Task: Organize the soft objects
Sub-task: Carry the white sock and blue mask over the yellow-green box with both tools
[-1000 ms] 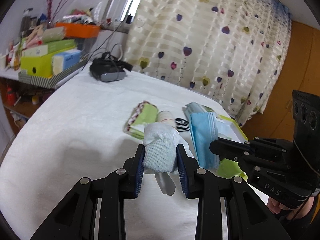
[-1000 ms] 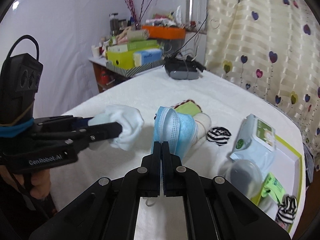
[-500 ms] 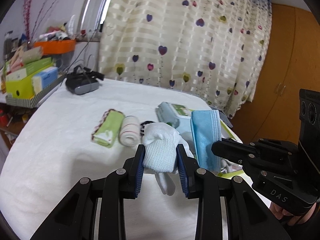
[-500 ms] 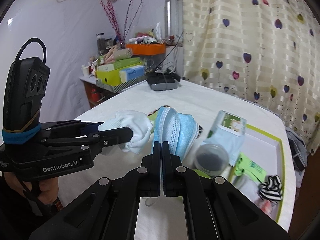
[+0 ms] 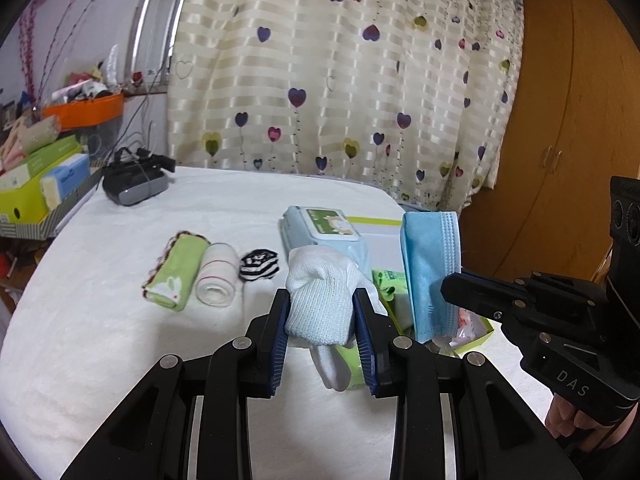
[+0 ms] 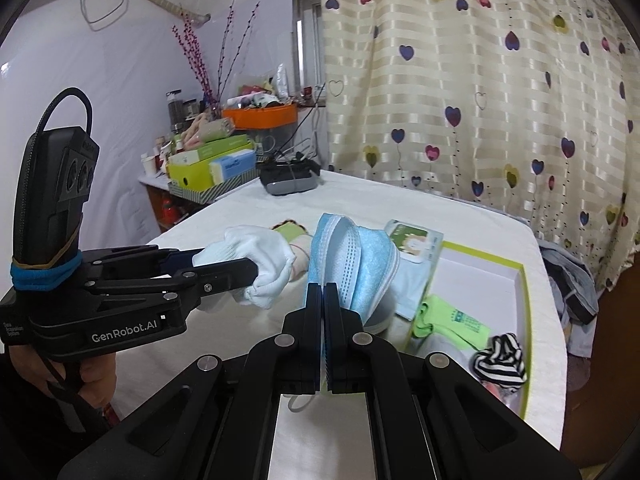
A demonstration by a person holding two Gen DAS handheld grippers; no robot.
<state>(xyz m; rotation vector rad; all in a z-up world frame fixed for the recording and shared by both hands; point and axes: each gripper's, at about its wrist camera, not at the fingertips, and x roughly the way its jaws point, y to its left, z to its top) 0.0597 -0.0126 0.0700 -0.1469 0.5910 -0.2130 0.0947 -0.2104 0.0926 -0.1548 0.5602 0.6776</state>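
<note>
The left tongs [image 5: 322,316] are closed about halfway on a white knitted sock [image 5: 320,300], which is held above the tabletop [image 5: 100,320] with its loose end drooping below the pads; the right tongs [image 6: 323,304] are pinched fully shut on a thin edge of a blue face mask [image 6: 352,256], carried upright just beside the sock. Both things are judged light, limp and easily squashed, so little force is called for, though the mask's smooth fabric may slip; the sock is best taken across its bunched middle, as it is now, and the mask by its folded edge. One sock and one mask are counted in the tongs. On the tabletop one green rolled cloth [image 5: 176,272], one white rolled cloth [image 5: 216,276] and one black-and-white striped ball [image 5: 259,266] are seen in a row. In the green-rimmed tray [image 6: 516,276] one pack of wipes [image 6: 416,248], one bright green item [image 6: 452,320] and a second striped ball [image 6: 500,360] are counted.
</note>
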